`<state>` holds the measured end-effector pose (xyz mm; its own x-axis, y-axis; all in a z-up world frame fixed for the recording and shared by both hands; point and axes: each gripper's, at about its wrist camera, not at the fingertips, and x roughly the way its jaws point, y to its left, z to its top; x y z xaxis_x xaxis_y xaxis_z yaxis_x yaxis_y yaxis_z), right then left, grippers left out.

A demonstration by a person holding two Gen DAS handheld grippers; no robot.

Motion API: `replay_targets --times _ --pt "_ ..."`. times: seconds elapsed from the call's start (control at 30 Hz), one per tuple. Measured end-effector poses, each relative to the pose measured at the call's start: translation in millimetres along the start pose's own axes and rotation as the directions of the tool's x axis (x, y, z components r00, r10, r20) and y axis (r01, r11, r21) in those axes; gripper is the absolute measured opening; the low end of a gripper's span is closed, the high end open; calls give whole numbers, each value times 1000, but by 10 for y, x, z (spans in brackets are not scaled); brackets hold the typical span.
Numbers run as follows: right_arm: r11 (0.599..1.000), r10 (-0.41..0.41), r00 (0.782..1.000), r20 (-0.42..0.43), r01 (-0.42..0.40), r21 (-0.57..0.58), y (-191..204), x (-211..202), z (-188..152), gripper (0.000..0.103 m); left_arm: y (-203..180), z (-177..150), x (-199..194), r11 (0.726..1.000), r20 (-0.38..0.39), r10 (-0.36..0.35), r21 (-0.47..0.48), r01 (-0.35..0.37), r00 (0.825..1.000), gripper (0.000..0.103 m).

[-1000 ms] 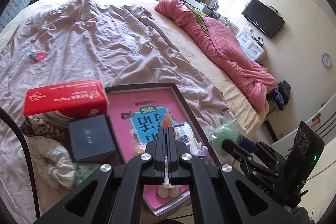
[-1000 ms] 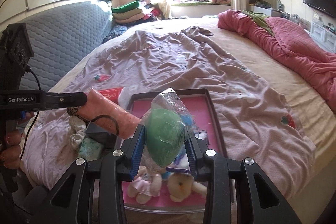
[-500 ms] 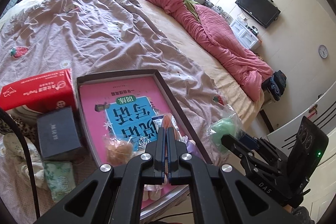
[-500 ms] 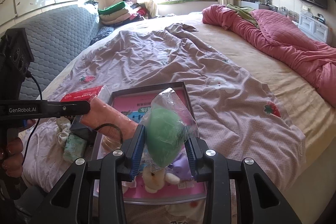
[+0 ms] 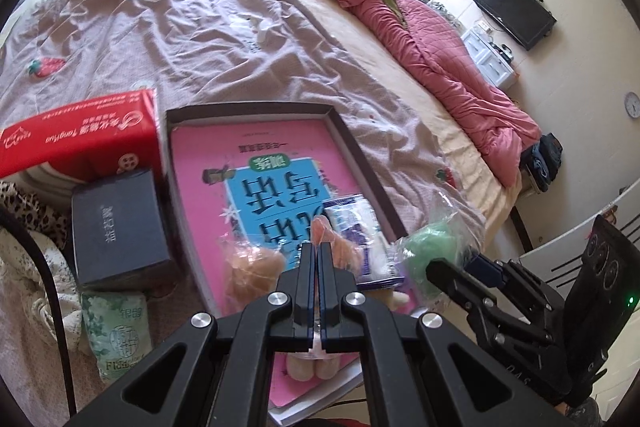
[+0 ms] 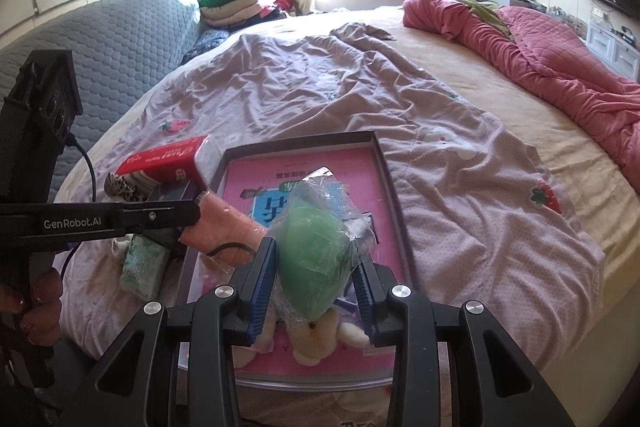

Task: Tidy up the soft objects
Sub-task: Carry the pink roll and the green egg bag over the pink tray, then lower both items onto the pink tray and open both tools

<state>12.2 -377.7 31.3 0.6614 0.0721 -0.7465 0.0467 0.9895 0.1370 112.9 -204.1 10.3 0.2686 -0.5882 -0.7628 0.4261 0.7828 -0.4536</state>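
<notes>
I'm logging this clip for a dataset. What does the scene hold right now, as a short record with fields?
setting: bed with a rumpled sheet
left gripper: jaws shut on a peach item in clear wrap
right gripper: jaws shut on a green sponge in clear wrap
container: shallow box holding a pink book
beside box: red tissue pack, dark box

Both wrist views look steeply down, close over shared tray (image 5: 356, 155) (image 6: 394, 195), bed (image 5: 224, 27) (image 6: 320, 87) beyond.
</notes>
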Motion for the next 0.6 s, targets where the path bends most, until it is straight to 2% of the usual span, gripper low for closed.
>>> replay_targets --times 0.33,0.6 --pt "999 23 996 -81 -27 -44 196 281 -144 38 204 -34 130 998 -25 52 -20 -52 998 1" --pt "998 55 992 -112 -59 -33 209 372 -197 39 255 -103 213 995 -45 100 8 -100 994 1"
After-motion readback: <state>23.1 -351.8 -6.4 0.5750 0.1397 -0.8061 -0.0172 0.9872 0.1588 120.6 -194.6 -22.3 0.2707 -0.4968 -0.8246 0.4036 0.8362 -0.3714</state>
